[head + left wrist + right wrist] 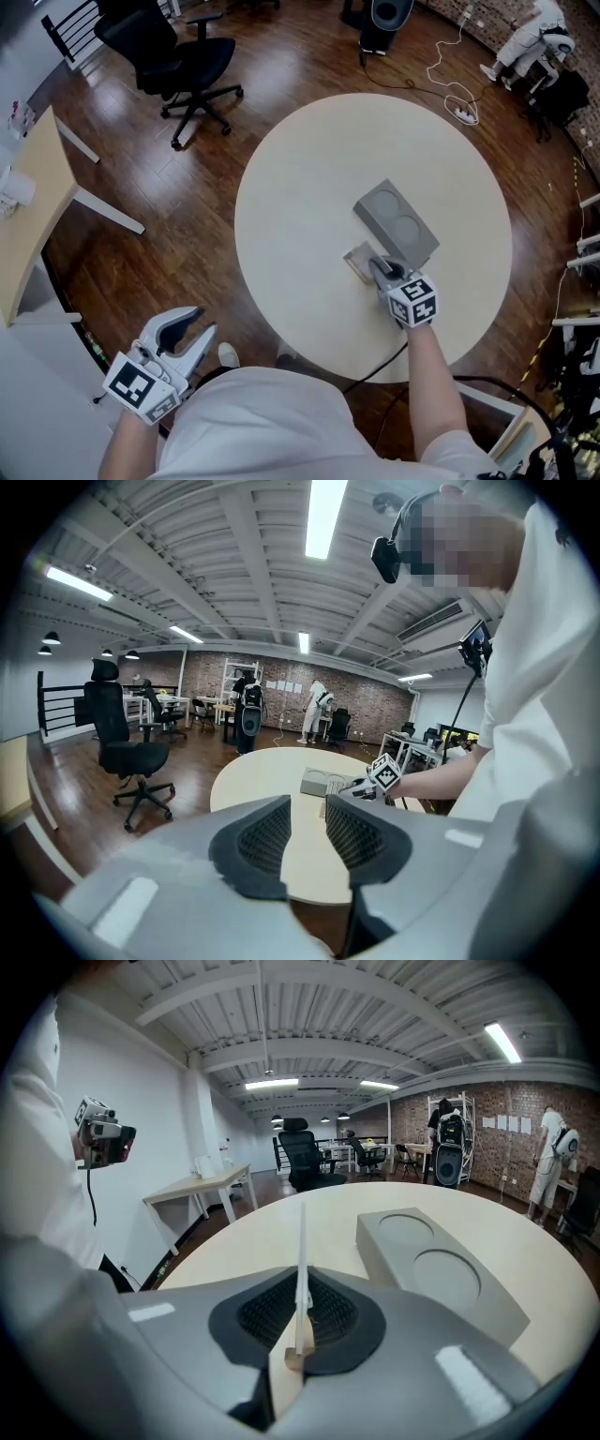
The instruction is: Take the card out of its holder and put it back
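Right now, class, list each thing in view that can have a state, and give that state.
right claw, shut on the card
card, pinched edge-on between that claw's jaws
left claw, open, empty
grey block, flat on the table, both round recesses empty
office chair, upright, unoccupied

- No word, number or brand can be read anywhere.
- The white cube [413, 300] on the right hand-held gripper [378, 270] and the white cube [131, 384] on the left hand-held gripper [187, 330] bear only black-and-white square patterns, no letters.
- Pale paper sheets [511, 1122] on the far red brick wall [487, 1110] are too small to read.
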Available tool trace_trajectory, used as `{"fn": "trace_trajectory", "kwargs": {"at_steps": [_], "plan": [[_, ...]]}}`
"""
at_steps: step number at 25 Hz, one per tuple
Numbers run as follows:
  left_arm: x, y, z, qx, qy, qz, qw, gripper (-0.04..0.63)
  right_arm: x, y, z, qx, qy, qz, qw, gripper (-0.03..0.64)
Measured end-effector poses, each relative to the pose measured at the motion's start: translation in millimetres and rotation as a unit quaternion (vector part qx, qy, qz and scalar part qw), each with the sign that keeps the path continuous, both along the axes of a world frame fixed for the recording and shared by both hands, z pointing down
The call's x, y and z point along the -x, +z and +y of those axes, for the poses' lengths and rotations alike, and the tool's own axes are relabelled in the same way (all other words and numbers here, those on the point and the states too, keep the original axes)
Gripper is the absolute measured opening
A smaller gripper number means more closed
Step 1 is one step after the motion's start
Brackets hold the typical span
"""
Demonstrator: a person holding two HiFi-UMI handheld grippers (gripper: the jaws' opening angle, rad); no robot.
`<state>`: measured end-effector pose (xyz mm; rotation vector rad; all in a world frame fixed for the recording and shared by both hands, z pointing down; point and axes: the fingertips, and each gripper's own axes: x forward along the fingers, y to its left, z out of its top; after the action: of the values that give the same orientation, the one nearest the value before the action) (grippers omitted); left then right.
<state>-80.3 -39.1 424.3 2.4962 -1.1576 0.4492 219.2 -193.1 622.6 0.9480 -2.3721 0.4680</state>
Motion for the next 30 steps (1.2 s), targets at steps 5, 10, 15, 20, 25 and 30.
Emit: {"fn": "trace_trajectory", "kwargs": {"at_steps": [5,10,15,20,25,30], "plan": [[10.3,-3.5,1.3,-0.002,0.008,0.002,1.0,0.121,1.9,-3.7,-1.3,-0.009,0.025,0.014,1.0,0.037],[21.3,-5.6,3.2,-0.007,0.026,0.006,0.9996,0.121,1.5,-15.3,2.5,-0.022,0.059,0.026,0.998,0.13],[34.9,-10.2,5.4,-0.018,0.058,0.015,0.998,0.121,-6.6,-48.4,16.6,-0.054,0.127,0.045,0.989,0.202],[50.1,-12.6,14.5,-0.027,0.101,0.03,0.9941,0.121,5.6,-84.9,68.1,-0.078,0.186,0.045,0.978,0.223],[77.5,-14.7,32.2,-0.039,0.141,0.04,0.9884,0.121,58.2,-106.0,152.3,-0.079,0.204,0.037,0.975,0.224],[106.3,-7.7,59.1,-0.046,0.175,0.048,0.9823,0.121,105.7,-117.1,247.9,-0.076,0.224,0.032,0.971,0.227]]}}
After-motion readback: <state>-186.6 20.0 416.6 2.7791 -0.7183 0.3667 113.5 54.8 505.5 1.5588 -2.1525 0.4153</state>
